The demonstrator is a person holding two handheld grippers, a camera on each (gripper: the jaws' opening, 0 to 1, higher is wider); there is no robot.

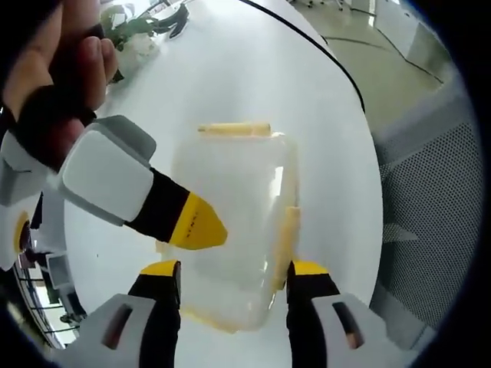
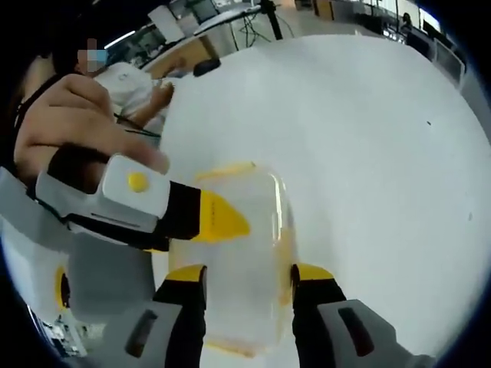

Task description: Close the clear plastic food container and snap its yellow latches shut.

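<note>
White tabletop [image 1: 253, 84] runs under both views, bare and glossy. One clear plastic food container [image 1: 230, 222] lies on it, lid on, nothing visible inside.

Left gripper view: left gripper [image 1: 233, 280] has its jaws spread wide, one tip on either side of the container's near end; contact cannot be told, nothing clamped. Three yellow latches are countable: one [image 1: 234, 129] at the far end beyond the jaws, one [image 1: 285, 234] along the side just ahead of the right-hand jaw, and one [image 1: 205, 320] at the near edge between the jaws. The right gripper [image 1: 196, 226] comes in from the left, its yellow tip over the container's left edge, held by a hand [image 1: 57, 69]. Beyond the table edge, a perforated grey panel [image 1: 437, 230] and floor.

Right gripper view: right gripper [image 2: 249, 280] likewise stands wide open, straddling the container [image 2: 234, 253] without gripping it. The far-end latch [image 2: 226, 170] shows ahead of the jaws. The left gripper [image 2: 219, 218] reaches in from the left with its tip on the lid's left edge, a hand [image 2: 73, 126] on its body. Behind it sits a person in white [image 2: 134, 88] and desks [image 2: 192, 50].
</note>
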